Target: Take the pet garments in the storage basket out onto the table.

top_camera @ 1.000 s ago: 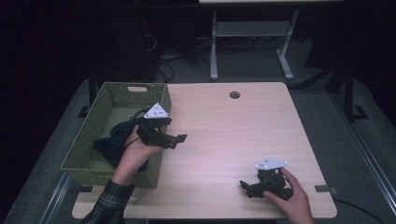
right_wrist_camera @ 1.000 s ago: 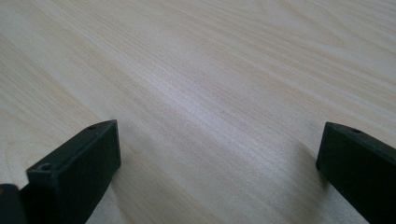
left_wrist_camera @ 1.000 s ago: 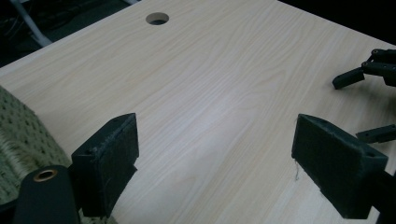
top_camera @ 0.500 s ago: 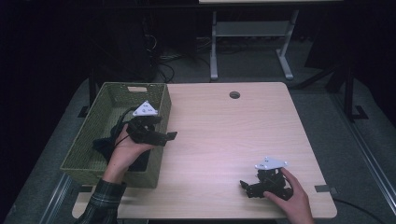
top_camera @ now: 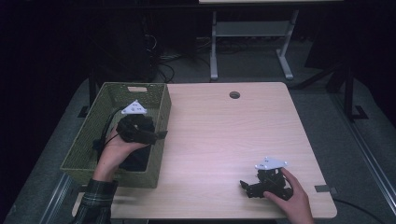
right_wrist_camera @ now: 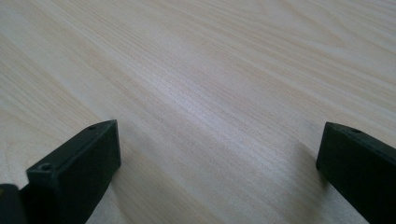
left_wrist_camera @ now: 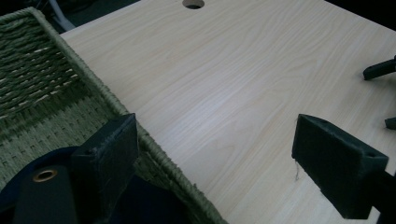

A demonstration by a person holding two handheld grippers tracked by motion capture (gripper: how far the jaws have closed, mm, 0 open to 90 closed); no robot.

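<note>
Landmark for this entry: the green woven basket (top_camera: 119, 135) at the left edge of the table (top_camera: 224, 140).

Left gripper (top_camera: 161, 135): I see it held over the basket's right-hand rim, jaws pointing out across the tabletop. In the left gripper view (left_wrist_camera: 215, 154) the jaws stand wide apart with nothing between them; one jaw sits over the basket's inside, the other over bare wood, so the rim runs between them. No contact with the rim that I can confirm.

Dark blue item (left_wrist_camera: 140, 200): lies inside the basket, low against the near wall, partly under the left jaw. A dark flat piece with a brass-coloured eyelet (left_wrist_camera: 45, 176) lies on it. From the high view it reads as a dark mass (top_camera: 135, 158) on the basket floor beneath the hand. I cannot tell what it is.

Right gripper (top_camera: 243, 184): well away from the basket, near the table's front right edge, resting low on the wood. Right gripper view (right_wrist_camera: 217, 158) shows the jaws fully spread, bare wood grain between them, nothing gripped.

Writing: I read no labels, brands or print anywhere. Round cable hole (top_camera: 234, 94) at the far edge, right of the basket.
</note>
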